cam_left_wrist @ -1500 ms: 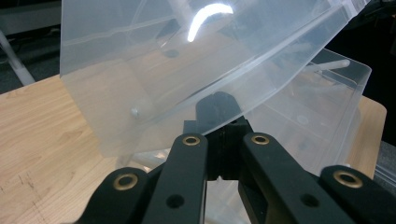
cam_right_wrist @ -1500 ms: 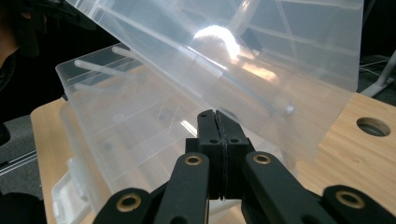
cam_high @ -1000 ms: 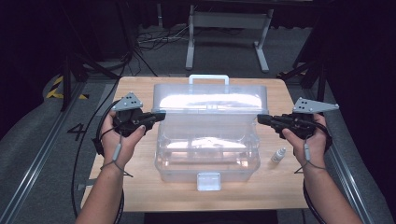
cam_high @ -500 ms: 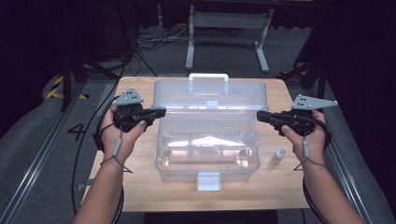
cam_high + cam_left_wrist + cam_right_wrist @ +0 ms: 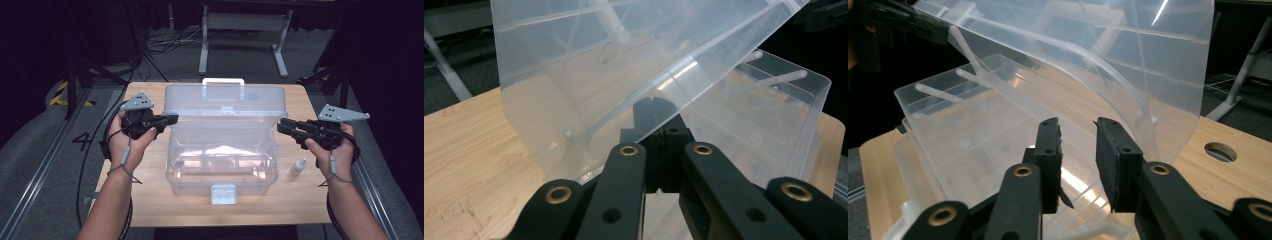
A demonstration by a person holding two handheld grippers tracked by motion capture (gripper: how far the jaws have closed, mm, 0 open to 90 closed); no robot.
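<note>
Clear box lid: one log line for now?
lid: raised | left gripper: shut on lid edge | right gripper: jaws just opening, off lid | box: open

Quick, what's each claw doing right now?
Left claw: shut on the lid edge.
Right claw: just been opening, off the lid.

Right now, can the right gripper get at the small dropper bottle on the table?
Probably yes. The right gripper has just been opening its jaws, nothing is between them, and the dropper bottle stands in the open beside the clear storage box, just below that hand. The left gripper stays shut on the lid.
</note>
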